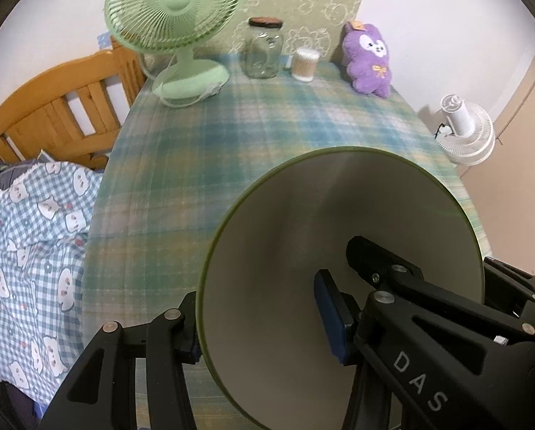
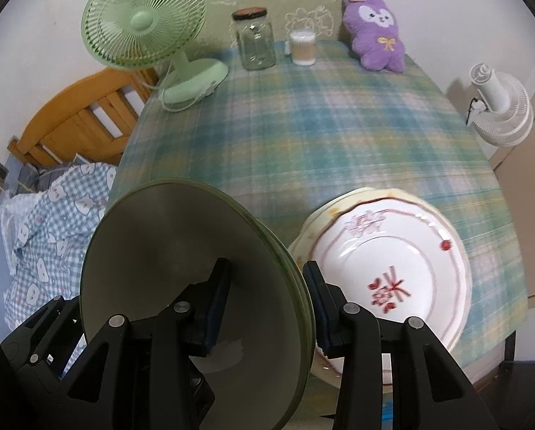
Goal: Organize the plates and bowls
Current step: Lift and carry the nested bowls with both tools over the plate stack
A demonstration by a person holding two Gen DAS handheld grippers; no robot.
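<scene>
Both my grippers clamp the green bowl stack

Left gripper (image 1: 264, 319) and right gripper (image 2: 267, 304) have fingers pinching opposite rims of the empty green bowls (image 2: 181, 268); flowered plates (image 2: 393, 268) lie stacked on the counter (image 2: 339, 125).

Soft, even indoor light throughout; no hard glare is seen. Strong fisheye bending is noted toward both frame edges, with dark vignetted corners. The plaid tablecloth (image 1: 267, 136) is smeared by motion blur, worst nearest the camera; beyond it, the green fan (image 1: 172, 7) is rendered fairly sharp. A soft shadow is cast inside the green bowl (image 1: 339, 251). The white patterned plate (image 2: 393, 268) is blurred, its rim doubled.
</scene>
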